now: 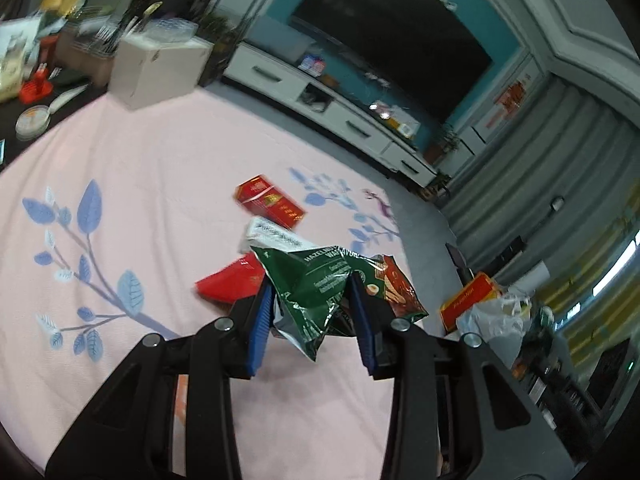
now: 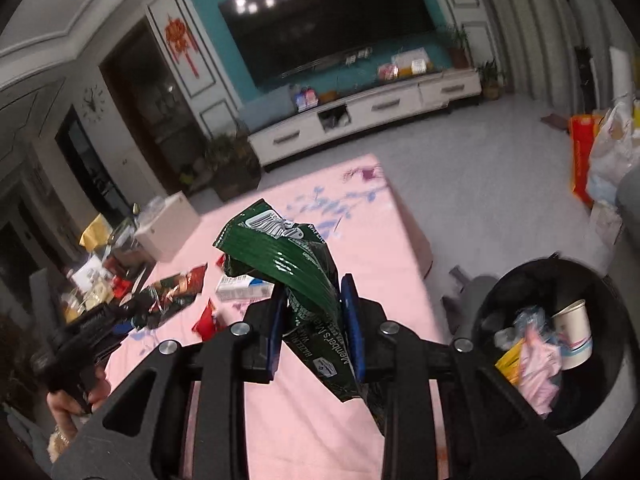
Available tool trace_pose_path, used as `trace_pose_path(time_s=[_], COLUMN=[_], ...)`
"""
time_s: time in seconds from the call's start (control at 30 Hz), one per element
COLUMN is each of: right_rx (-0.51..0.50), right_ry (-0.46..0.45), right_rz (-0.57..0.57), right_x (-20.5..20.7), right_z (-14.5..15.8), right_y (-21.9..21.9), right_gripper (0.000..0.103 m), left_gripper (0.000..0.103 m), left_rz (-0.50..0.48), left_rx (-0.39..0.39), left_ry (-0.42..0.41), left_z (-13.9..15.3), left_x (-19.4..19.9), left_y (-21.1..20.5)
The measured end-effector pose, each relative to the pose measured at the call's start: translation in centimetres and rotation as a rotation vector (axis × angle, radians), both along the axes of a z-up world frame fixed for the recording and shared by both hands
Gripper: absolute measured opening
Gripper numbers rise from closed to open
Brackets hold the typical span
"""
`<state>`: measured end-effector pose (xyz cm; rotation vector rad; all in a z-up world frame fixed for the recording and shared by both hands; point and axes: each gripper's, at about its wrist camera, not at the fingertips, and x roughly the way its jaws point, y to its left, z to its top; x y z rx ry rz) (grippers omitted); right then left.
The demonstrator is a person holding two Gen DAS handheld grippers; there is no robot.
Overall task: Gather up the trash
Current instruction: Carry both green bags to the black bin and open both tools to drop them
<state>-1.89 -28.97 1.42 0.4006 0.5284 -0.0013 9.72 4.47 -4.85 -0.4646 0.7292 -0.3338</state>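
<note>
Two crumpled green wafer wrappers are in hand, one per gripper, and the step in hand looks to be carrying them off the pink cloth to the bin. The left gripper (image 1: 314, 300) has its blue pads closed most of the way onto a green and brown wafer wrapper (image 1: 316, 292), which bulges out between and beyond the fingers and hangs clear of the pink tablecloth (image 1: 140, 168). The right gripper (image 2: 314, 312) is narrowly parted, its pads squeezing a folded dark green wrapper (image 2: 288, 256) that sticks up at twelve o'clock and trails down toward six. Seen from the right wrist, the black trash bin (image 2: 560, 280) sits on the floor at about four o'clock, off the table's corner, already holding a paper cup (image 2: 574, 334) and pink and yellow scraps. To do this well, I would swing the right gripper toward four o'clock until the wrapper hangs squarely over the bin's mouth, not its rim, before parting the pads; the foil is light and springy and could cling to a pad or flutter wide. Keep the left grip firm meanwhile, since its wrapper is pinched only through the middle. More litter waits on the cloth: a red carton (image 1: 268, 200) at twelve o'clock in the left view, a white box (image 1: 272, 236) just below it, and a red packet (image 1: 230, 284) at ten o'clock of the fingertips.
</note>
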Motion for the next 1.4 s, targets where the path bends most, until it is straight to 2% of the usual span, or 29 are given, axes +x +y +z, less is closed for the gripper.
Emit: trace_pose_path(time_s=[0.17,0.33,0.47,0.67,0.93,1.17,1.4], right_rx=[-0.031,-0.004,0.015,0.054,0.127,0.158,0.146], right_ry=[-0.149,-0.186,-0.195,-0.189,-0.056,0.083,0.204], right_rz=[-0.101,-0.154,-0.239,-0.389,-0.534,-0.565,-0.562], right_x=[-4.3,-6.3,-7.8,-9.6,-9.5,-7.3,-5.1], right_z=[3.1,3.7,3.5,2.4,-1.5,-5.0,-7.6], right_y=[-1.3,-4.1,-6.2,-11.0,-16.1,-17.9,-18.8], right_gripper=[0.029,0.029,0.03,0.031,0.032,0.033,0.033], left_gripper=[0.038,0.038,0.038,0.038,0.039,0.039,0.039], left_rz=[-0.131,-0.233,-0.299,-0.385,-0.499,-0.546,-0.577], left_rx=[-0.017,0.026,0.027,0.027,0.092,0.169,0.238], left_ry=[-0.102,-0.185,-0.185,-0.118,-0.055,0.009,0.073], left_z=[3.0,5.0,5.0,3.2,0.3,-2.6,-5.7], left_x=[-3.9,-7.5,-8.7,-9.1,-9.2,-8.3,-7.3], left_y=[-4.5,-10.1,-14.0,-19.9,-28.0,-32.8,-35.5])
